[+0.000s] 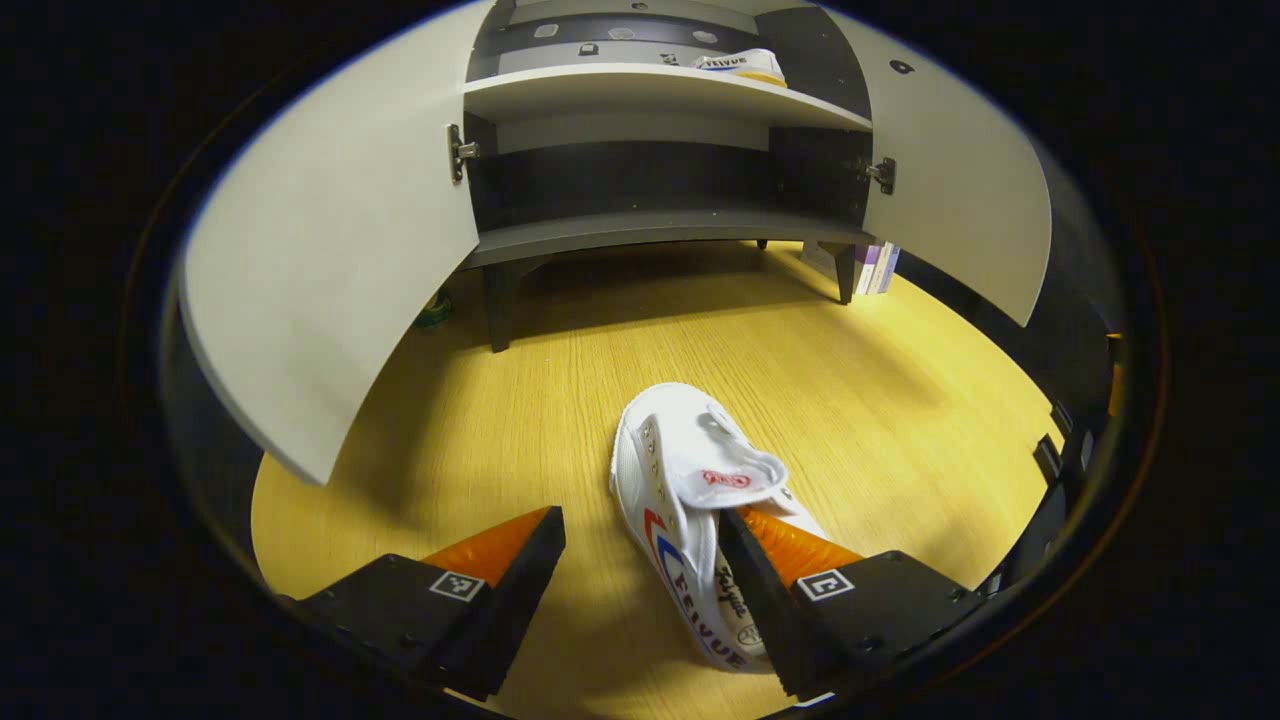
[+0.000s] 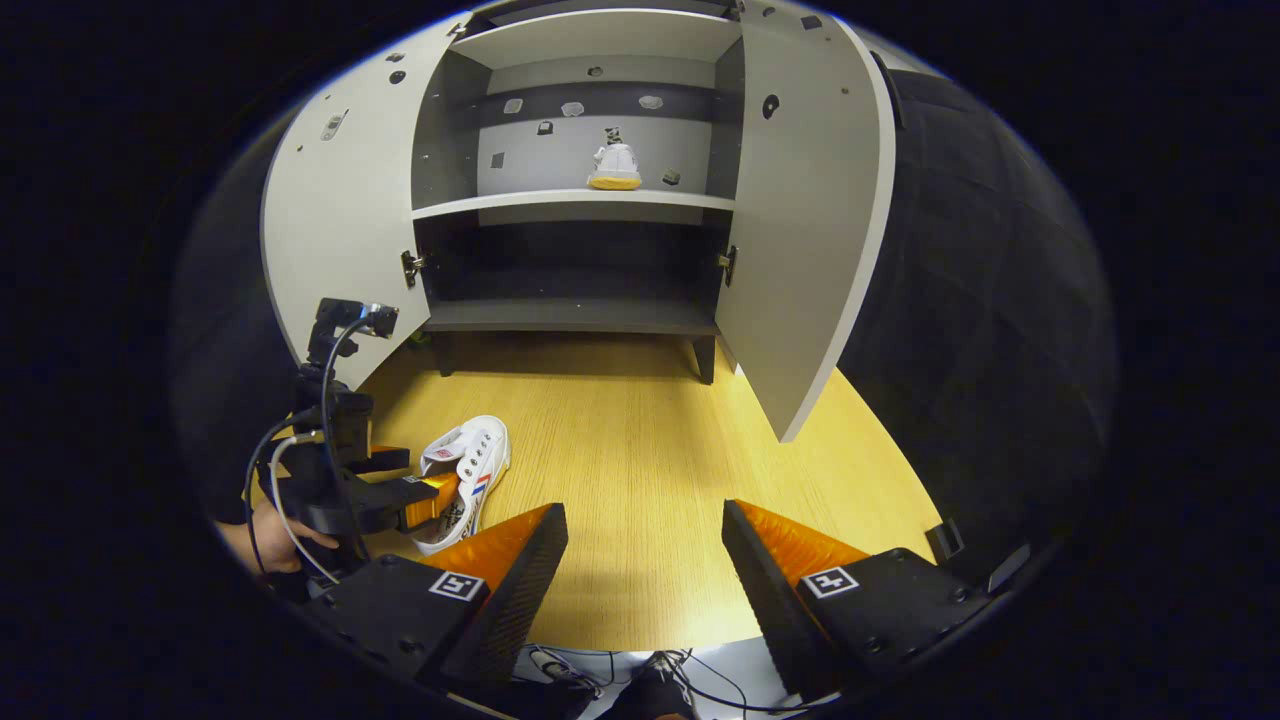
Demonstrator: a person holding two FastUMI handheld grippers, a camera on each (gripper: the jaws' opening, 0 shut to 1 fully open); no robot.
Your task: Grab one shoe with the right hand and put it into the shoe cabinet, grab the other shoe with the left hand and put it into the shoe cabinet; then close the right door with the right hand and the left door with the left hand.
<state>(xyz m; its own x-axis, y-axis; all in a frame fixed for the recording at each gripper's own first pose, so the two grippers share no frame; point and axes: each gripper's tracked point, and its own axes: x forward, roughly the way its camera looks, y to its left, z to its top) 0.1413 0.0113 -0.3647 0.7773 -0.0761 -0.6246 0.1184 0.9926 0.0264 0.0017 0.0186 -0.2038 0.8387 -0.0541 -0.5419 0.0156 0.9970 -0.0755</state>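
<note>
On the wooden tabletop [image 1: 560,400] in front of the open shoe cabinet [image 1: 650,90], your left hand-held gripper [image 1: 640,560] is set around the heel end of the white shoe [image 1: 690,480], its fingers spread wide: one finger looks to reach into or against the shoe's opening, the other stands well off on bare wood, so nothing is clamped. One shoe [image 2: 615,165] already sits on the upper shelf [image 2: 570,205], so you appear to be at the second pick, the one for your left hand. Your next move calls for closing the fingers on the shoe's side wall or heel, then lifting it clear and carrying it between the two open doors onto a shelf; the left door [image 1: 330,250] swings far out toward you, so mind it on the way in. Your right hand-held gripper [image 2: 645,570] hangs back over bare tabletop with its fingers apart and nothing between them. Hard to judge: whether the near finger touches the shoe inside or merely overlaps it, since the finger hides the heel. The cabinet's lower shelf [image 1: 660,230] lies in deep shadow.
</note>
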